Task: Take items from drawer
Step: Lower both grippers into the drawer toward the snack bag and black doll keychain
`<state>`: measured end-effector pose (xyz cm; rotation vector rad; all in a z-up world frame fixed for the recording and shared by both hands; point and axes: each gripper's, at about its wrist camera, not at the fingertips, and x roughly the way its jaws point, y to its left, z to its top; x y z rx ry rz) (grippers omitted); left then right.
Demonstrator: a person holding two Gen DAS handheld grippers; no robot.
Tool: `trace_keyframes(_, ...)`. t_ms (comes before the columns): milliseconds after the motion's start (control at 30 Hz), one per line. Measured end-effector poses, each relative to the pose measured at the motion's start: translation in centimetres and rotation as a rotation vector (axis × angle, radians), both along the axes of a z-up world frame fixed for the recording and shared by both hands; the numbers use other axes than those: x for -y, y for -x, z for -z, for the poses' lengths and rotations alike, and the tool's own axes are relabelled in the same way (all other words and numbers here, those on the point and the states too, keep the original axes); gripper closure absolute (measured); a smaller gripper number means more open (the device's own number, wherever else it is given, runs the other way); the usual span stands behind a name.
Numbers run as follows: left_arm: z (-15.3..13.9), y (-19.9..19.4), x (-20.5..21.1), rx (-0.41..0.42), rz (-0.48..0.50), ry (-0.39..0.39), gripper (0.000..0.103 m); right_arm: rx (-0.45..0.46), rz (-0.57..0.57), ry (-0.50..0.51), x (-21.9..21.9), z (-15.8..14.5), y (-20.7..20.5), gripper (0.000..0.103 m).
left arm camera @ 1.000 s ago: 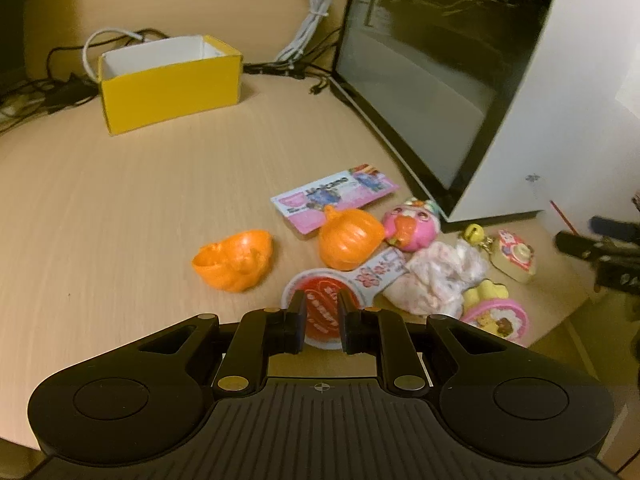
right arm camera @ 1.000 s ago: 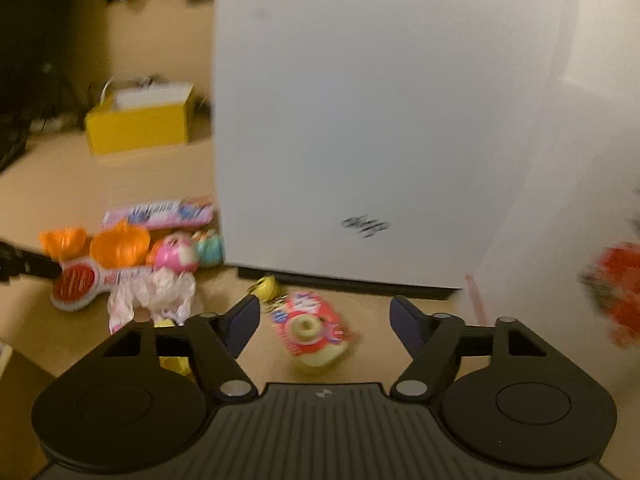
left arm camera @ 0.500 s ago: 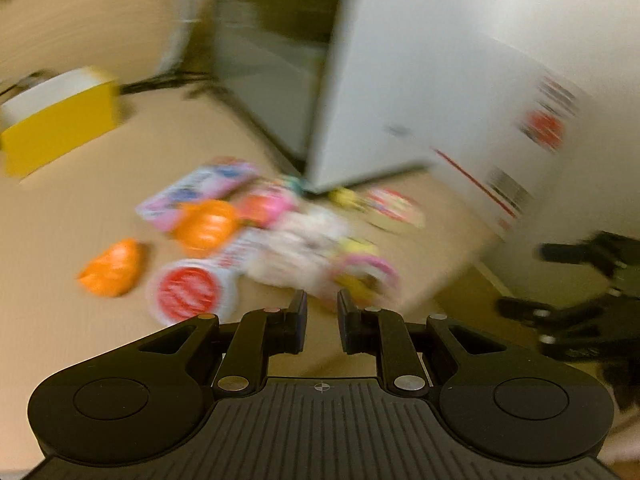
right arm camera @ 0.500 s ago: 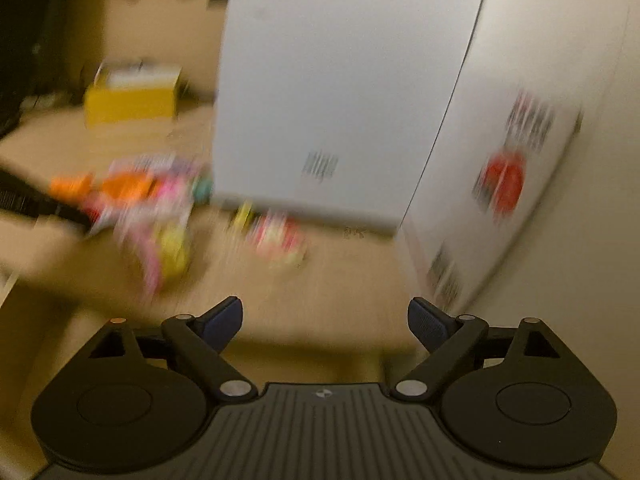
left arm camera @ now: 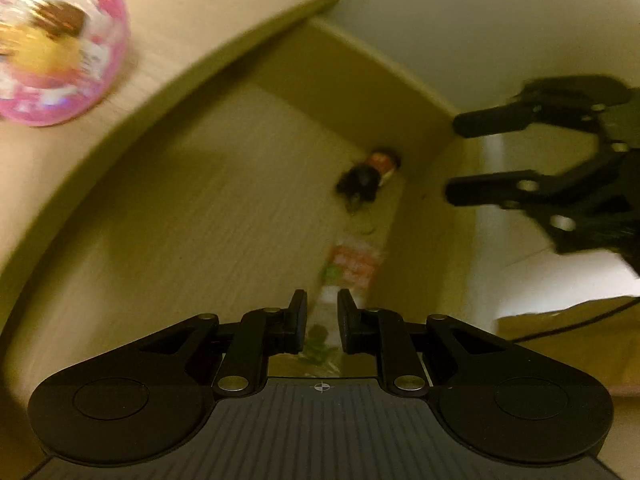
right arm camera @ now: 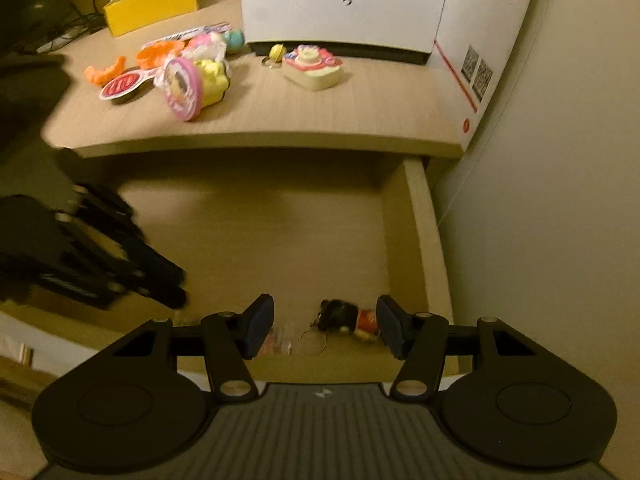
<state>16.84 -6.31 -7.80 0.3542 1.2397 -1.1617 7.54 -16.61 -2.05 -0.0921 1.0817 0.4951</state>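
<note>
1. The doll keychain [right arm camera: 352,318] lies on the drawer [right arm camera: 416,216] floor against the right wall, low in the right wrist frame. It has a dark furry head, a red body with pale feet and a metal ring [right arm camera: 313,340] at its head end. In the left wrist frame it shows blurred, right of centre [left arm camera: 370,178].
2. A small clear packet [left arm camera: 352,264] with red and green print lies on the drawer floor just beside the keychain; in the left wrist frame it sits lower, just above the left fingers.
3. The right gripper [right arm camera: 326,326] hangs above the keychain, which shows between its blue-padded fingers [right arm camera: 260,326]. They are closing and are not touching it. The left wrist frame shows this gripper at the right edge [left arm camera: 464,160], fingers apart.
4. The left gripper [left arm camera: 322,320] points down into the drawer, fingers [left arm camera: 298,320] drawn close with a narrow gap between them; they press on nothing, and the packet shows through the gap. It appears as a dark blur at the left of the right wrist frame [right arm camera: 160,280].
5. The surface [right arm camera: 360,120] above the open drawer carries a pile of toys: a pink round case [right arm camera: 182,88], a yellow plush [right arm camera: 214,80], orange pieces [right arm camera: 156,54], a red-and-white paddle [right arm camera: 124,86] and a cream toy camera [right arm camera: 314,66].
6. Behind these stand a white box [right arm camera: 340,0] and, at upper left, a yellow box [right arm camera: 152,4].
</note>
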Motion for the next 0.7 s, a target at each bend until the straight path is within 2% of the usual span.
trace_keyframes(133, 1.4, -0.5, 1.3, -0.04, 0.036, -0.036, 0.085, -0.028, -0.027, -0.02, -0.7, 0.7, 0.0, 0.046)
trace_keyframes(300, 2.5, 0.2, 2.5, -0.048, 0.07, -0.068, 0.085, -0.063, -0.02, -0.032, -1.5, 2.4, -0.5, 0.046)
trace_keyframes(700, 3.2, 0.9, 3.7, -0.022, 0.105, -0.088, 0.083, -0.11, -0.018, -0.072, -1.1, 3.0, 0.0, 0.046)
